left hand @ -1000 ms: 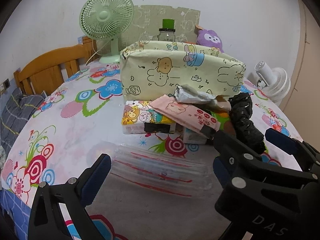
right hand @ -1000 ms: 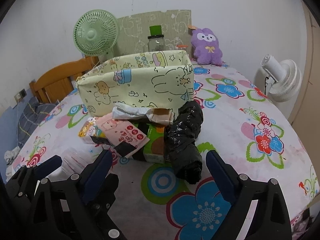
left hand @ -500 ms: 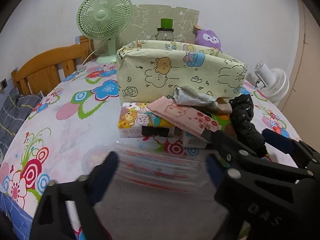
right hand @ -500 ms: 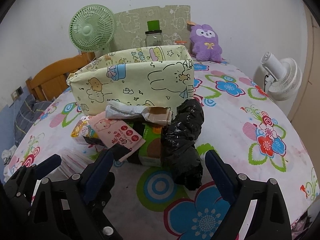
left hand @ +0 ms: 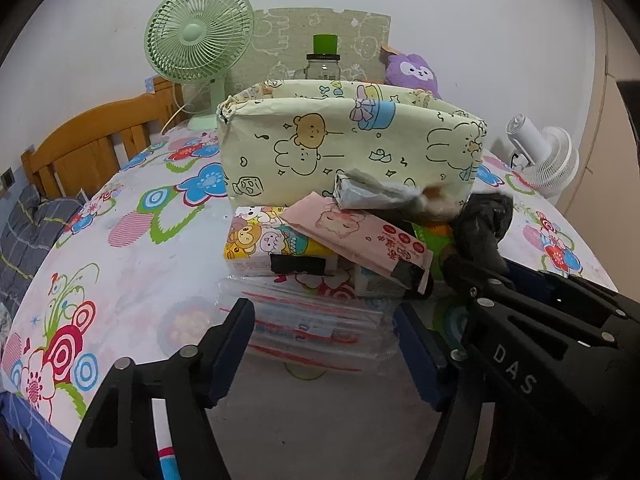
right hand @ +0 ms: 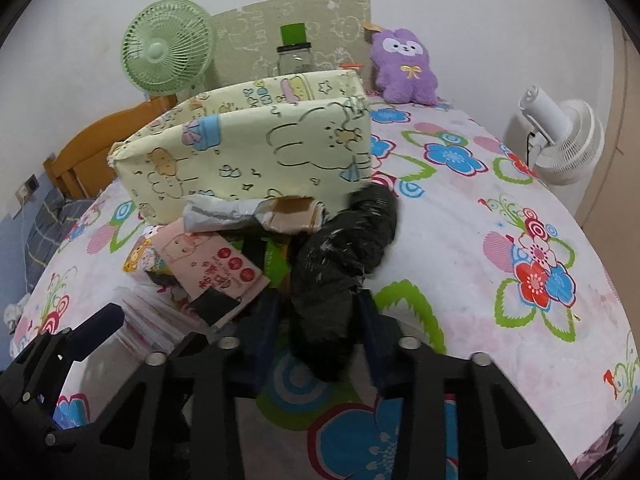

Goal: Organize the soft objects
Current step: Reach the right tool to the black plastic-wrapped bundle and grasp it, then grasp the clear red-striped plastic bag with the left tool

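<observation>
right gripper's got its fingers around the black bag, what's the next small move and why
Probably lift the black plastic bag a little and carry it toward the open cartoon-print box behind the pile. The right gripper looks closed on the bag's near end, and the box stands just beyond it. The left gripper is open at the clear packet.

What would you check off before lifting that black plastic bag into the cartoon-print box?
1. Right gripper closed on the black plastic bag: ok, its fingers press both sides.
2. Grip firm enough to lift: cannot tell.
3. Bag free of the pink packet and the other packs: cannot tell; they lie close together.
4. Cartoon-print box open at the top: ok.
5. Space inside the box: cannot tell; its inside is hidden.
6. Left gripper out of the way: ok, open at the clear plastic pack, beside the bag.
</observation>
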### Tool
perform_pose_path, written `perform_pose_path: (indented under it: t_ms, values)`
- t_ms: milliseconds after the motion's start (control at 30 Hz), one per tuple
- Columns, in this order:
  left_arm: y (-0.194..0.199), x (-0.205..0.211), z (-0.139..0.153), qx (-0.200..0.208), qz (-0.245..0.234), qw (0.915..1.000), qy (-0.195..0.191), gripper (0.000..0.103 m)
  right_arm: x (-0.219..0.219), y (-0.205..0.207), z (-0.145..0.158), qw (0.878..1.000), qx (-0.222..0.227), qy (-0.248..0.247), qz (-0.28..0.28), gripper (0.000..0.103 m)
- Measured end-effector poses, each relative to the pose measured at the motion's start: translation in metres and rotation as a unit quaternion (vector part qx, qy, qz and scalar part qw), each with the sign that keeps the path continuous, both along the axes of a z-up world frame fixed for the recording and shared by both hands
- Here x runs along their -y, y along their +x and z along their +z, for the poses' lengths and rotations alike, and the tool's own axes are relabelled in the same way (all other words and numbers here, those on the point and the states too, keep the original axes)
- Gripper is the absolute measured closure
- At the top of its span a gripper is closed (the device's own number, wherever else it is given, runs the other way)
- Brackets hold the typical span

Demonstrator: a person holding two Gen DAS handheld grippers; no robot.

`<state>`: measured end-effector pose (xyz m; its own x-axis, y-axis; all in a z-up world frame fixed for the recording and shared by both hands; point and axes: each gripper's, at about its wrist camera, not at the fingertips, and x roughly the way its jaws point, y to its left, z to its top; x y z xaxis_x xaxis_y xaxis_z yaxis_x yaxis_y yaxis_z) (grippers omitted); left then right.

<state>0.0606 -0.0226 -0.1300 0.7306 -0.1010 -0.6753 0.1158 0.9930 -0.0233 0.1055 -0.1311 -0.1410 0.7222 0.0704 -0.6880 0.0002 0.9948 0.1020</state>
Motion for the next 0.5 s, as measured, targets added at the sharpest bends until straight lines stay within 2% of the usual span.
perform_pose_path:
  t_ms: [100,267,500]
  values:
    - [-0.003,0.001,0.0,-0.001,-0.004,1.0,0.0,0.038,-0.004,-0.003,0.001,1.0,0.004,-0.011,0.003,0.078]
    - [-0.01,-0.003,0.002,-0.004,-0.004,1.0,-0.006,0.045,-0.005,-0.009,0.003,1.0,0.002,-0.003,0.009,0.079]
    - [-0.023,-0.022,0.004,-0.018,0.012,0.9994,-0.025,0.046,-0.017,-0.023,0.012,1.0,0.017,-0.003,0.022,0.081]
